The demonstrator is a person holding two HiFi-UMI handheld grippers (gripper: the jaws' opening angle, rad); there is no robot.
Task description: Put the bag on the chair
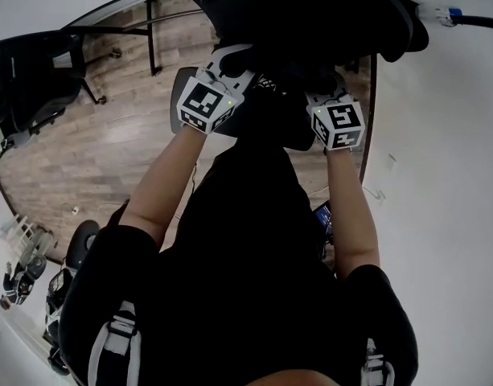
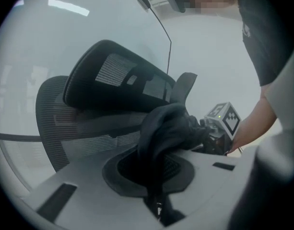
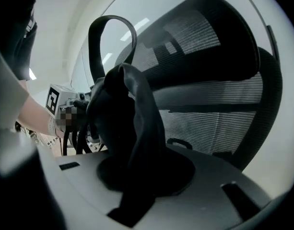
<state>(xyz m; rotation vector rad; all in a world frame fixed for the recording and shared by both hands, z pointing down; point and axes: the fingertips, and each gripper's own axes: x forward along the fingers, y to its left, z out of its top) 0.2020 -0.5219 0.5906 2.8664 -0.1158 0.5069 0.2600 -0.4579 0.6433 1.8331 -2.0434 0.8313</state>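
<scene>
Wood-plank flooring point(image 1: 93, 151) with a brown, matte finish covers the room, and a smooth white wall point(image 1: 439, 175) bounds it on the right. A black metal desk frame point(image 1: 154, 30) and a second black office chair point(image 1: 33, 75) stand at the far side of the floor. A black cable with a blue connector point(image 1: 451, 13) lies against the white surface at upper right.

Directly ahead of both grippers stands the mesh office chair point(image 2: 55, 123). Its back is a curved panel of fine grey-black mesh set in a dark rim. A separate oblong mesh headrest point(image 2: 113, 75) sits above the back.

The bag point(image 2: 170, 128) is soft, matte black fabric, bunched into folds. A flat strap point(image 3: 111, 37) rises from it in an upright loop. The bag hangs between the two grippers, in front of the chair back. Whether it touches the seat cannot be determined.

Left gripper point(image 2: 157, 208): the jaws are closed on a fold of bag fabric, which runs down into the slot between them. Right gripper point(image 3: 130, 212): the jaws are clamped on another fold of the same bag. Each gripper body is smooth light-grey plastic and carries a marker cube point(image 1: 204, 103) printed with black and white squares. A bare forearm point(image 1: 162, 183) extends back from the left gripper to a black short sleeve
</scene>
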